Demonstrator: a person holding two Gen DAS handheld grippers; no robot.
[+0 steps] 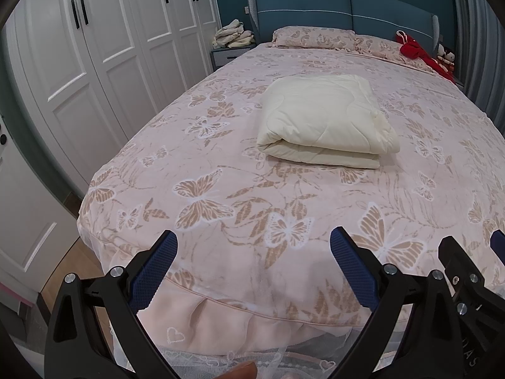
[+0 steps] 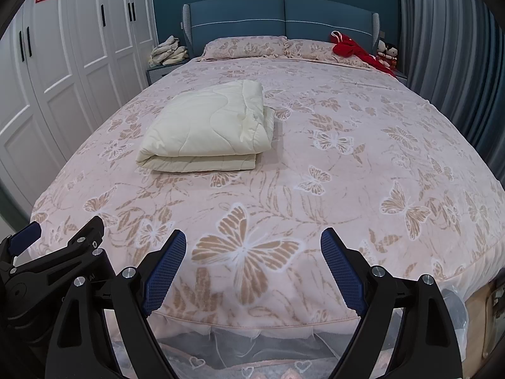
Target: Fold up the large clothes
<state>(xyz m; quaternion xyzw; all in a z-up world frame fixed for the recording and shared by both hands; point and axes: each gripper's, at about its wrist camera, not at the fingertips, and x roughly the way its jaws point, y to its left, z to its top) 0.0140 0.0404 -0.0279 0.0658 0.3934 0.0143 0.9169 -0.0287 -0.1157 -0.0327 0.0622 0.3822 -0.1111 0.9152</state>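
Quilt [image 1: 328,120] folded; both grippers agape

Bedspread [image 2: 315,189] open rt of quilt [image 2: 205,129]

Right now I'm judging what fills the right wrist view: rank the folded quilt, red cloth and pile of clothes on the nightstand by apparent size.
1. Folded quilt, largest, though nearest.
2. Red cloth.
3. Pile of clothes, close to the red cloth; that order is unsure.

Folded quilt [image 1: 326,120] lies mid-bed [image 1: 221,164], pillows [image 1: 312,36] behind.
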